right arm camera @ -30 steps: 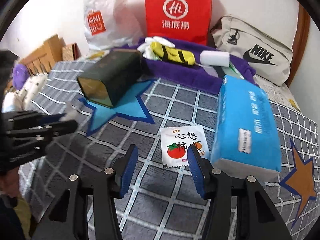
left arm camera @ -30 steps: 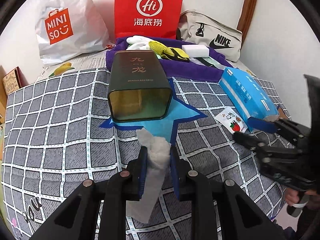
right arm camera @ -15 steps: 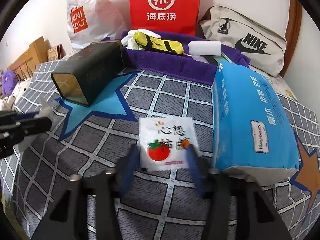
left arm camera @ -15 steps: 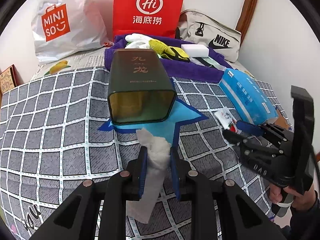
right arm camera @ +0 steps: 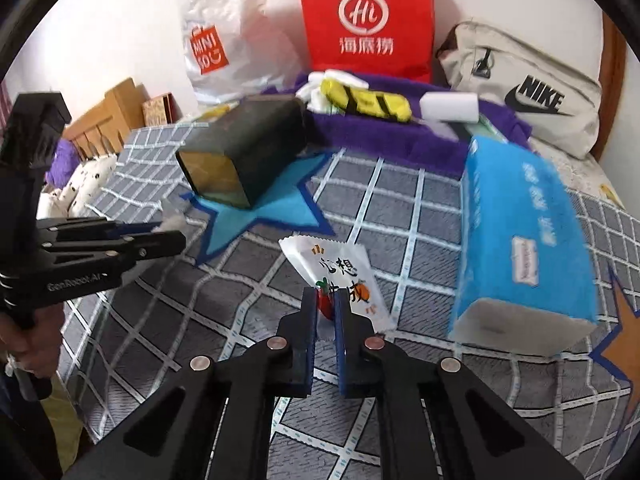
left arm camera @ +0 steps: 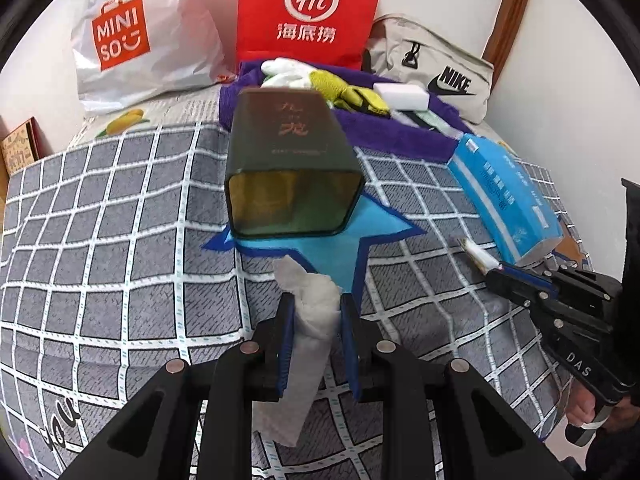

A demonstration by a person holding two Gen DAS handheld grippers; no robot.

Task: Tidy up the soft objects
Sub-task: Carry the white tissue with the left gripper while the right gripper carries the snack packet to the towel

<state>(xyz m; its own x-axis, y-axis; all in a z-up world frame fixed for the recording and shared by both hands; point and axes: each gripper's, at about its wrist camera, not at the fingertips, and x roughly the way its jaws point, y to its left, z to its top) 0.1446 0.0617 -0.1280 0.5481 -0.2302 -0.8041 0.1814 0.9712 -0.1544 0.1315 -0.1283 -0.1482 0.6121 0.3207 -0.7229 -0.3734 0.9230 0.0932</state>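
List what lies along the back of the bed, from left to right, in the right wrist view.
White Miniso bag → red Hi bag → beige Nike bag.

The right gripper (right arm camera: 325, 306) pinches the near edge of a white tomato-print sachet (right arm camera: 340, 280), with a blue tissue pack (right arm camera: 520, 236) at three o'clock and an open dark tin (right arm camera: 244, 152) at eleven o'clock.
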